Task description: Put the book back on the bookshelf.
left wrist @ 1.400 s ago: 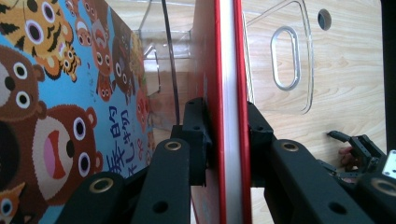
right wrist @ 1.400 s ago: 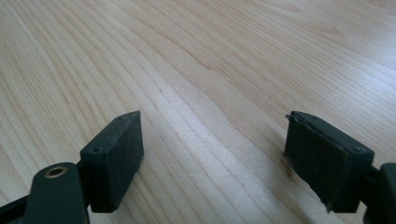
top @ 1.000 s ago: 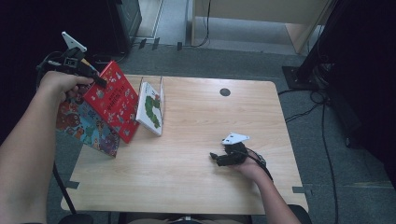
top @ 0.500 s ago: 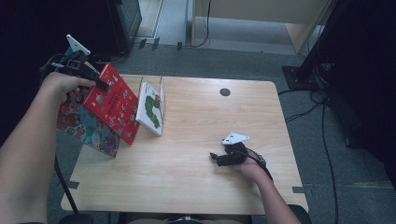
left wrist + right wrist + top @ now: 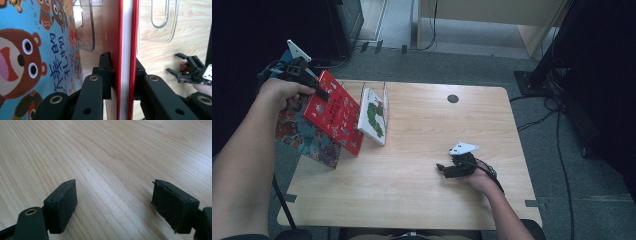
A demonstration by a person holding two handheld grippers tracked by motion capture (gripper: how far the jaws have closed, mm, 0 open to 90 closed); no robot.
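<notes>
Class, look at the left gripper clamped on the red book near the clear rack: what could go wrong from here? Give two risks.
1. The left gripper pinches the red book only near one edge, so the book might swing or slip as it is moved.
2. The red book hangs tilted between the blue bear book and the white book in the clear rack; moving it could knock either over.
</notes>
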